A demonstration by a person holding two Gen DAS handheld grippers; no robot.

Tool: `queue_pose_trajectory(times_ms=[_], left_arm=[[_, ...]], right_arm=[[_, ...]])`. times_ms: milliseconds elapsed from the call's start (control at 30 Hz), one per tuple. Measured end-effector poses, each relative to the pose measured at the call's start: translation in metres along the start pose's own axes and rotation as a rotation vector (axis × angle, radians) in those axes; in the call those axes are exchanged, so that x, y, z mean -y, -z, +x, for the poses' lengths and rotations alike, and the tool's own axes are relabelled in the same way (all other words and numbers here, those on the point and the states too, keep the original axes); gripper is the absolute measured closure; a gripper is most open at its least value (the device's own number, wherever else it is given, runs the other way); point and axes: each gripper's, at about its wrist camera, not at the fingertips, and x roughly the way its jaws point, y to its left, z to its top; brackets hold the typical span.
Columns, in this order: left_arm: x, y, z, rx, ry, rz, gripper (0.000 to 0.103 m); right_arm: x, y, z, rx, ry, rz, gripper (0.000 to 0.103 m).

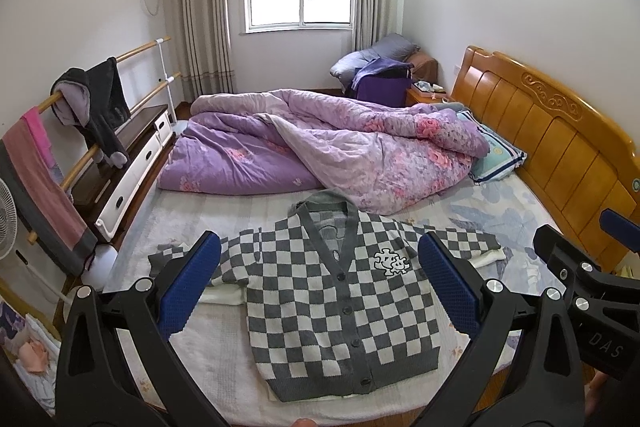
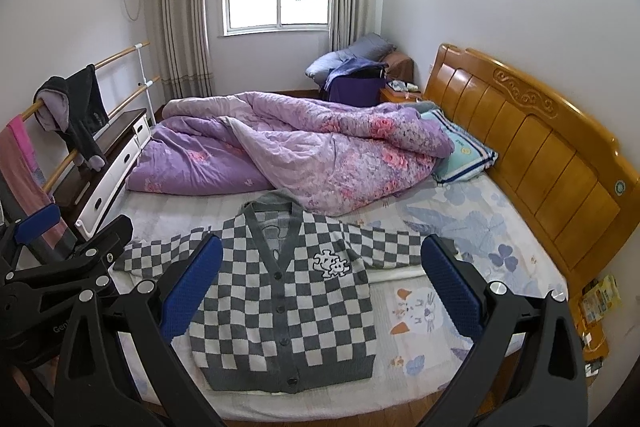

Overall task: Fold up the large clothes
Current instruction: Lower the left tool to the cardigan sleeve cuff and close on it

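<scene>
A grey-and-white checkered cardigan (image 1: pixel 332 291) (image 2: pixel 280 303) lies flat and buttoned on the bed (image 1: pixel 224 359) (image 2: pixel 432 331), front up, both sleeves spread sideways, hem toward me. A small white puzzle-piece patch marks its chest. My left gripper (image 1: pixel 320 283) hovers open above the cardigan's near half, blue pads wide apart, nothing between them. My right gripper (image 2: pixel 322 279) is open too, held above the cardigan's right side. Each gripper shows at the edge of the other's view.
A rumpled purple floral quilt (image 1: pixel 320 143) (image 2: pixel 288 143) covers the far half of the bed and overlaps the cardigan's collar. A wooden headboard (image 1: pixel 552 139) stands at right, with a pillow (image 1: pixel 496 155) by it. A clothes rail (image 1: pixel 80 115) and drawer unit (image 1: pixel 128 171) line the left side.
</scene>
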Motion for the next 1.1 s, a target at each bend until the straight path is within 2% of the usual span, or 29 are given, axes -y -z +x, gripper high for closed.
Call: queue_pose_trajectory(times_ms=[200, 400, 533, 700, 833, 900, 1100], left_arm=[[-0.005, -0.001, 0.029, -0.046, 0.007, -0.018, 0.005], [0.01, -0.007, 0.079, -0.091, -0.031, -0.005, 0.005], [0.022, -0.015, 0.119, -0.129, -0.063, -0.008, 0.005], [0.024, -0.015, 0.176, -0.2, -0.056, -0.043, 0.005], [-0.004, 0.003, 0.223, -0.309, -0.042, -0.163, 0.005], [-0.019, 0.013, 0.237, -0.33, -0.051, -0.226, 0.005], [-0.093, 0.068, 0.297, -0.446, -0.044, -0.361, 0.005]], right_arm=[[-0.002, 0.002, 0.032, -0.065, 0.002, -0.027, 0.007], [0.01, -0.001, 0.083, -0.125, -0.029, -0.032, 0.007], [0.022, -0.013, 0.133, -0.169, -0.068, -0.066, 0.007], [0.028, -0.023, 0.196, -0.225, -0.117, -0.118, 0.007], [0.013, -0.019, 0.244, -0.303, -0.168, -0.154, 0.007], [0.003, -0.014, 0.26, -0.328, -0.188, -0.173, 0.007], [-0.061, 0.021, 0.316, -0.398, -0.216, -0.295, 0.007]])
